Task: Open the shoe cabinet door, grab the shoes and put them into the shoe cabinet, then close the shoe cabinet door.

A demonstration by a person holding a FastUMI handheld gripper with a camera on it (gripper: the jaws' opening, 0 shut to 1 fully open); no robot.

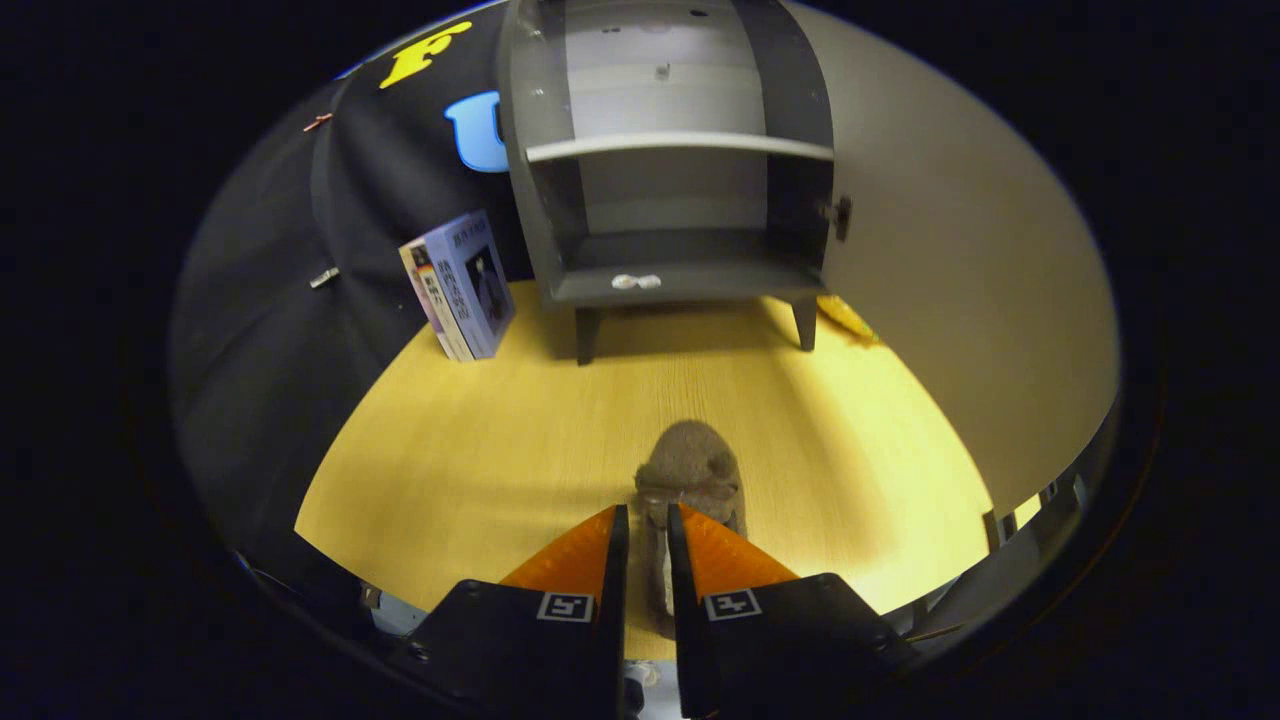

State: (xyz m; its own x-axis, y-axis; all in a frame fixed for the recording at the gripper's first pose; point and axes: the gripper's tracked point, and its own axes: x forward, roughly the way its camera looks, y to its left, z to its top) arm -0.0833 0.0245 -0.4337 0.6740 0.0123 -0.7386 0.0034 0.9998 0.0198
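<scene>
The gripper point(647, 520) has its fingers drawn close together, pinching the heel end of a fuzzy brown shoe point(690, 470), whose toe reaches forward past the fingertips over the yellow wooden desk point(480, 440). Well beyond the shoe, at the far side of the desk, stands the grey shoe cabinet point(680, 170) on short legs, its door point(960, 250) swung wide open to the right. Inside are a pale shelf point(680, 147) and a bottom board carrying two small white objects point(636, 282). Just left of the cabinet, a few books point(462, 285) lean upright against the booth wall
</scene>
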